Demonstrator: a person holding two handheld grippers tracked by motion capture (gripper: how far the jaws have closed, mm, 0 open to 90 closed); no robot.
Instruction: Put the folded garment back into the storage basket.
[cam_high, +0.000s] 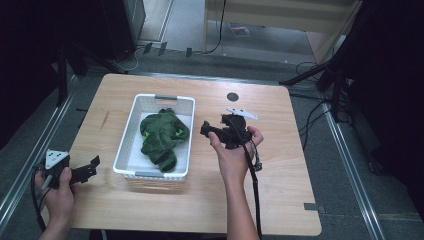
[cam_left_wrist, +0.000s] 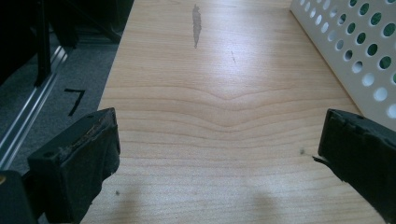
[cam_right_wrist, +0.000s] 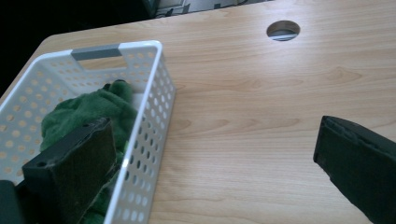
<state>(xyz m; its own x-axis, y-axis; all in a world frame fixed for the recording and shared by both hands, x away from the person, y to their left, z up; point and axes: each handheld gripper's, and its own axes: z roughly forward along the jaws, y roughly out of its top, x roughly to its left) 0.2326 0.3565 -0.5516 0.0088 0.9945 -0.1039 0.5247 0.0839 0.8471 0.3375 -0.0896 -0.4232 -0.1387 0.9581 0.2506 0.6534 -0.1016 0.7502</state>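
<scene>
the person's forearms enter from the bottom edge of the high view, cut off above the elbow. the left hand (cam_high: 59, 192) grips the left hand-held gripper (cam_high: 90, 167) low at the near left edge of the surface (cam_high: 280, 200), jaws spread apart with bare wood between them, pointing toward the white basket (cam_high: 127, 150); in the left gripper view the basket wall (cam_left_wrist: 369, 56) is cut off at the right. the right hand (cam_high: 232, 155) holds the right hand-held gripper (cam_high: 207, 129) just right of the basket, jaws apart and empty. a green cloth (cam_high: 161, 134) lies bunched inside the basket; its folds hide its shape. farther back, a round hole (cam_high: 232, 96) sits in the surface.
</scene>
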